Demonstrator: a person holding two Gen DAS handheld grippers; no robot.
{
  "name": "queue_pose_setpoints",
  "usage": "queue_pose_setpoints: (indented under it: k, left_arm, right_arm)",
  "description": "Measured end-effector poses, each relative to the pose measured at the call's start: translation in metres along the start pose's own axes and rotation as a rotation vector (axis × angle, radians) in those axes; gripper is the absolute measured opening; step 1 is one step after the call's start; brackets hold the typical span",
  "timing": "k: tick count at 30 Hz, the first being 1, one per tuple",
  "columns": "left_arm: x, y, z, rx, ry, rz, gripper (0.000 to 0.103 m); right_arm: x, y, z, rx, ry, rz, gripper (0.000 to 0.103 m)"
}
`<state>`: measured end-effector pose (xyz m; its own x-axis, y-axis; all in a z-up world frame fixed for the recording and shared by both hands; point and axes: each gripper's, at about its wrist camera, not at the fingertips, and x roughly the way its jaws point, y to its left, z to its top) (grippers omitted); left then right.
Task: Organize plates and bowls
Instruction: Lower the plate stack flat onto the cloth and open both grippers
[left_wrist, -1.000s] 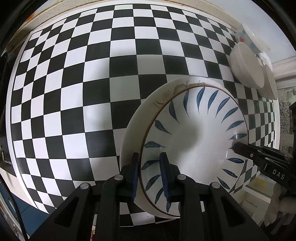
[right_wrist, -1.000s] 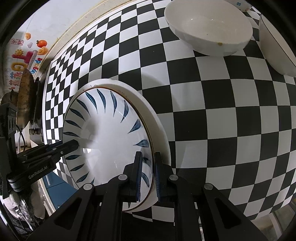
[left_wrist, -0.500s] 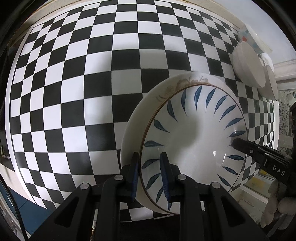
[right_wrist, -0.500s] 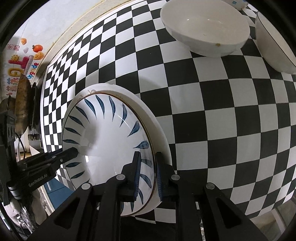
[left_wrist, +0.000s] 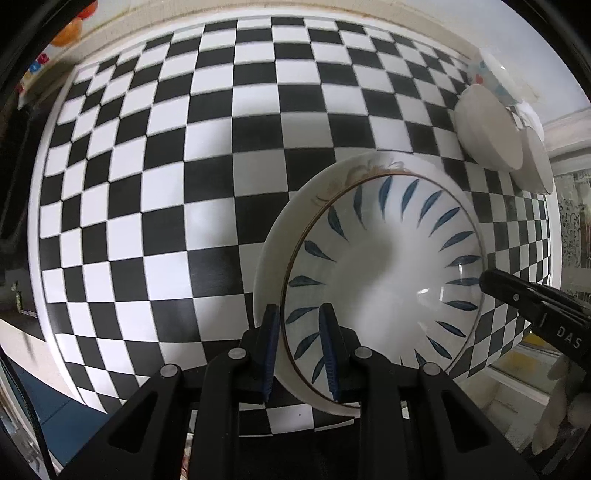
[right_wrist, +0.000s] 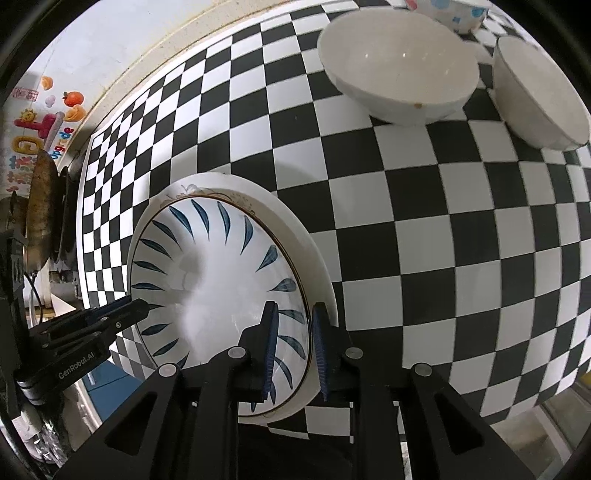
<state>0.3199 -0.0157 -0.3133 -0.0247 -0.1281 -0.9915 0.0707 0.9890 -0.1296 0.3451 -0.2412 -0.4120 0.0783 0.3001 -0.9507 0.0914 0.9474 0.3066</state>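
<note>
A blue-leaf plate lies stacked on a larger white plate over the checkered table. My left gripper is shut on the near left rims of both plates. My right gripper is shut on their opposite rims; it also shows in the left wrist view. The stack is held between both grippers, and the left gripper shows at its far edge. Two white bowls stand at the table's far right.
A patterned cup stands behind the white bowls. The checkered table stretches to the wall. A dark pan and stove items sit beyond the table's left edge. The table's front edge is close to the plates.
Both grippers have carried the plate stack a little toward the table's front edge, away from the bowls. Their grip on the rims is unchanged.
</note>
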Motion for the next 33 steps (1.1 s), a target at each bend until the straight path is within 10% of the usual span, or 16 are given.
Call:
queue_pose_setpoints:
  k: [13, 20, 33]
  left_arm:
    - [-0.098, -0.024, -0.061, 0.07, -0.24, 0.038, 0.03]
    - [-0.132, -0.012, -0.091, 0.072, -0.306, 0.012, 0.071]
    - [-0.168, -0.008, -0.137, 0.071, -0.355, -0.002, 0.084]
  right_arm:
    - [-0.087, 0.057, -0.068, -0.108, -0.174, -0.062, 0.054]
    - [-0.124, 0.079, -0.108, -0.13, -0.251, -0.076, 0.078]
    - [-0.176, 0.097, -0.161, -0.1, -0.352, -0.094, 0.086]
